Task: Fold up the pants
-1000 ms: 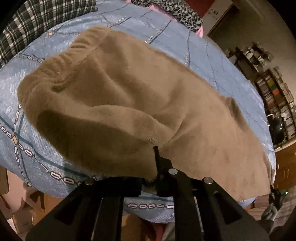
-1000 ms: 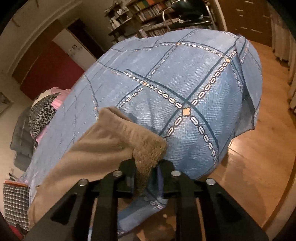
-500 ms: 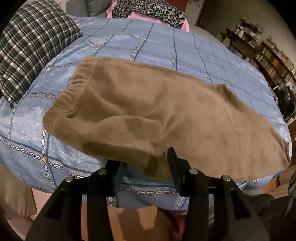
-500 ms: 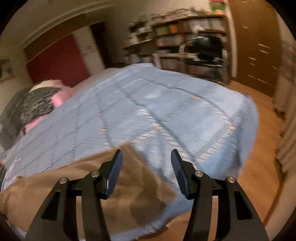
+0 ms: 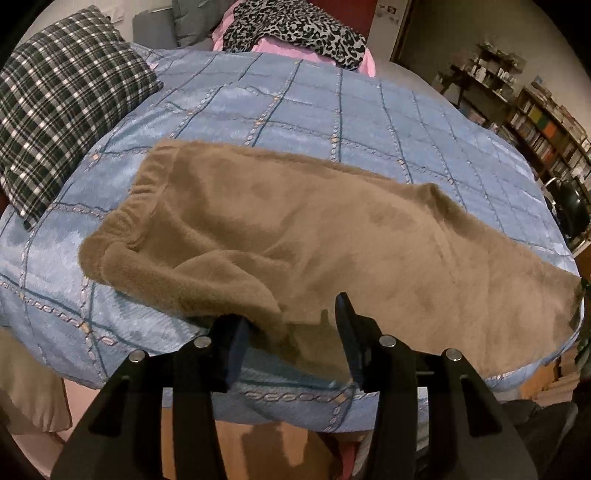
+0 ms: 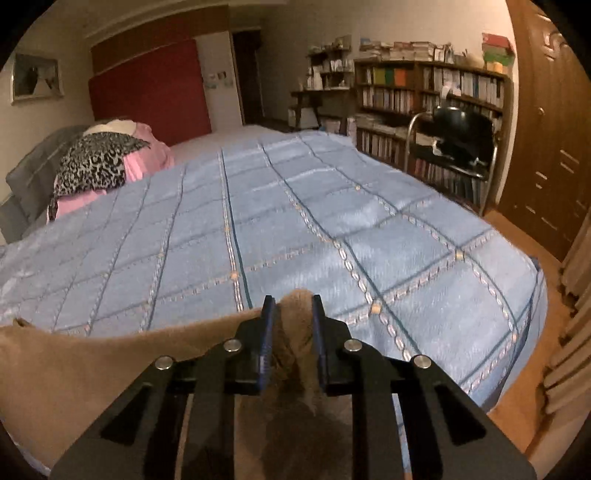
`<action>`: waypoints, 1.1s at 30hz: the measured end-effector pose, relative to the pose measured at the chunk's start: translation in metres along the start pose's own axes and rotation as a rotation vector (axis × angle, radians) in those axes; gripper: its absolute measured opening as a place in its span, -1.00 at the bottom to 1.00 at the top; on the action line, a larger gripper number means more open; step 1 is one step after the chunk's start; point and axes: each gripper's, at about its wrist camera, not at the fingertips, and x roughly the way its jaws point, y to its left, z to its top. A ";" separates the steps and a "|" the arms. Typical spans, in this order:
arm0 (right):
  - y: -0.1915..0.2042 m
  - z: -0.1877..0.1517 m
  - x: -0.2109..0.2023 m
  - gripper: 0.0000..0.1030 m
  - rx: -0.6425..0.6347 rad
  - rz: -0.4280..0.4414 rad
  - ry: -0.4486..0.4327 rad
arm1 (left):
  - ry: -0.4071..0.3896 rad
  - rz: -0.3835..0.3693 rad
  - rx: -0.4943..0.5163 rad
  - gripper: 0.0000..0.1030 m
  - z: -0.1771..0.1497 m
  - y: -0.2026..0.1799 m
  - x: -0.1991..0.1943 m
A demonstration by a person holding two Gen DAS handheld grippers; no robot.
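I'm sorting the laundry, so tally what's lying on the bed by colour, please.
Brown: 1, fleece pants
Black and white plaid: 1, pillow
Leopard print: 1, garment
Pink: 1, cloth
Total: 4

pants (image 6: 74,373) cut off at left edge (right wrist view), bookshelf (image 5: 554,133) titles too small
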 end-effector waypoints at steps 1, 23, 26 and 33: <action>0.000 0.000 0.003 -0.63 -0.007 -0.003 0.008 | -0.004 -0.002 0.004 -0.09 0.001 -0.004 0.001; -0.003 -0.022 -0.014 -0.07 0.016 -0.100 -0.027 | -0.083 0.026 0.048 0.45 0.015 -0.024 -0.011; 0.008 -0.023 -0.017 -0.07 0.006 -0.081 -0.025 | -0.082 0.050 -0.025 0.45 0.006 0.010 -0.009; 0.033 -0.024 -0.016 -0.07 -0.015 -0.035 -0.002 | -0.086 0.014 -0.328 0.45 -0.018 0.099 0.012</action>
